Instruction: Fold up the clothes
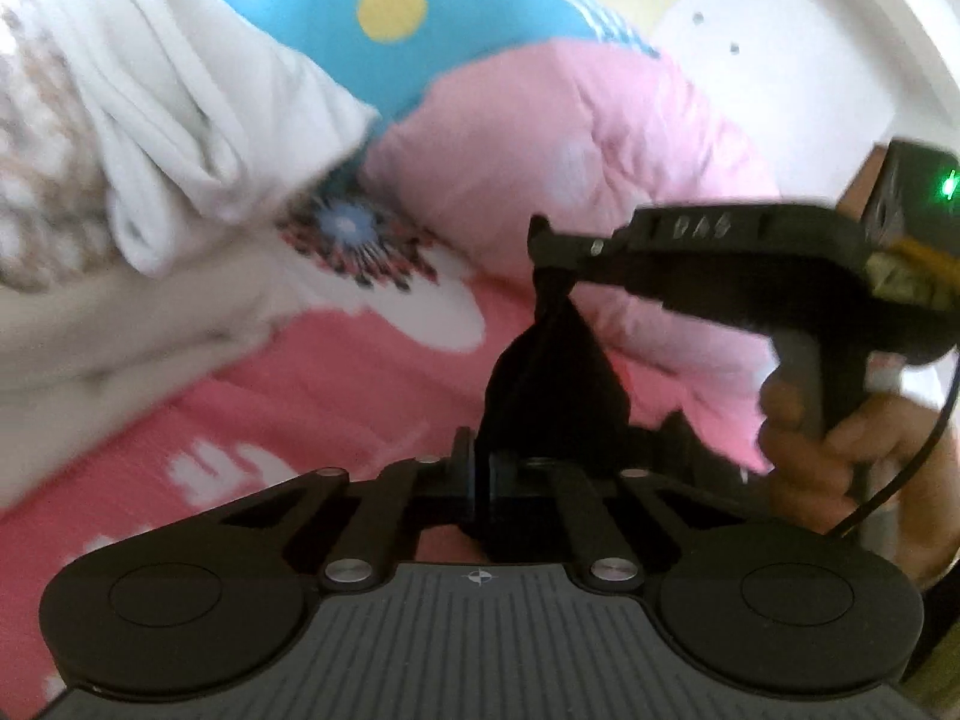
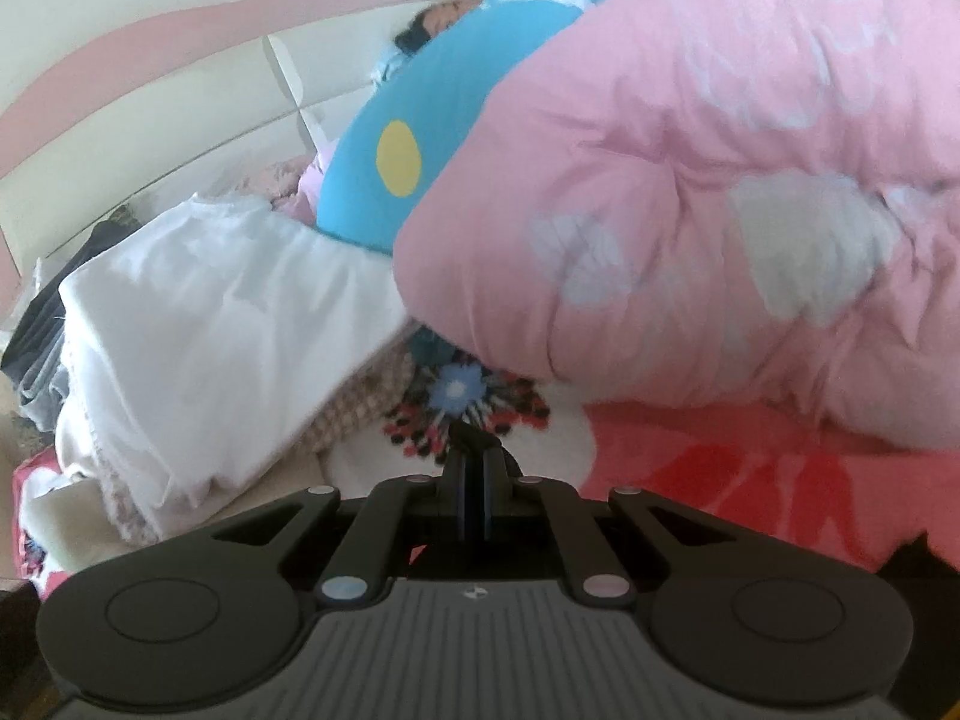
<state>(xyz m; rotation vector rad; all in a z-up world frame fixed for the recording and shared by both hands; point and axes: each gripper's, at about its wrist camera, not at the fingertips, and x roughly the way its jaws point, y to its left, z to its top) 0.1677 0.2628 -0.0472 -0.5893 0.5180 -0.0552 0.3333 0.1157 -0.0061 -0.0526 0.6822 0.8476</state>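
Pinching one black garment (image 1: 540, 384) taut, left gripper (image 1: 480, 474) and right gripper (image 1: 549, 249) clamp its edges; pink quilt (image 1: 576, 144) crowds behind.

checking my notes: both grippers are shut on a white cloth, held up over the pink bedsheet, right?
Not quite: the cloth is black, not white, as the left wrist view shows. The left gripper and the right gripper are both shut on it, over the pink bedsheet.

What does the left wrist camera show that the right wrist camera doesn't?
Only the left wrist view shows the right gripper from outside, pinching the black garment that hangs between both grippers, and the hand on its handle. Only the right wrist view shows dark clothes beyond the pile. Both show the white folded clothes, pink quilt and blue cushion.
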